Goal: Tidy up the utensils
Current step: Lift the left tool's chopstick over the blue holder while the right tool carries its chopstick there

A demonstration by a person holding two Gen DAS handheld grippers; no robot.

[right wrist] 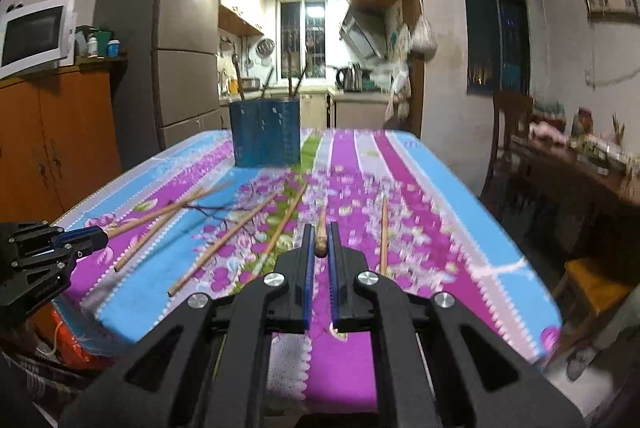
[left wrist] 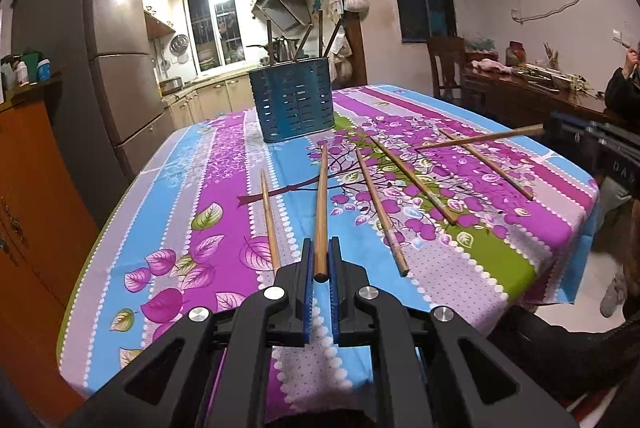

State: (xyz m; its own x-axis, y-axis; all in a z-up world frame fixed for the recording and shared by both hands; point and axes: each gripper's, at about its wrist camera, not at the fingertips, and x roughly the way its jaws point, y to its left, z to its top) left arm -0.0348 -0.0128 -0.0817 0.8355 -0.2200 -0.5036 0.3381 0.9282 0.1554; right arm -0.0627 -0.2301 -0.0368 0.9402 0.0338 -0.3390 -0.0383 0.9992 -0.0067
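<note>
A blue perforated utensil holder [left wrist: 293, 99] stands at the far side of the flowered tablecloth [left wrist: 224, 168], with several sticks in it; it also shows in the right wrist view [right wrist: 265, 133]. Several wooden chopsticks lie loose on the cloth [left wrist: 381, 206]. My left gripper [left wrist: 320, 248] is shut on a wooden chopstick [left wrist: 321, 204] that points toward the holder. My right gripper [right wrist: 320, 236] is shut on another chopstick [right wrist: 321, 232], lifted off the cloth; this chopstick shows in the left wrist view [left wrist: 480, 138].
A refrigerator [left wrist: 100, 40] and an orange cabinet [left wrist: 28, 188] stand left of the table. A dark side table [left wrist: 532, 96] with clutter and a chair [left wrist: 446, 64] stand on the right. The kitchen lies behind the holder.
</note>
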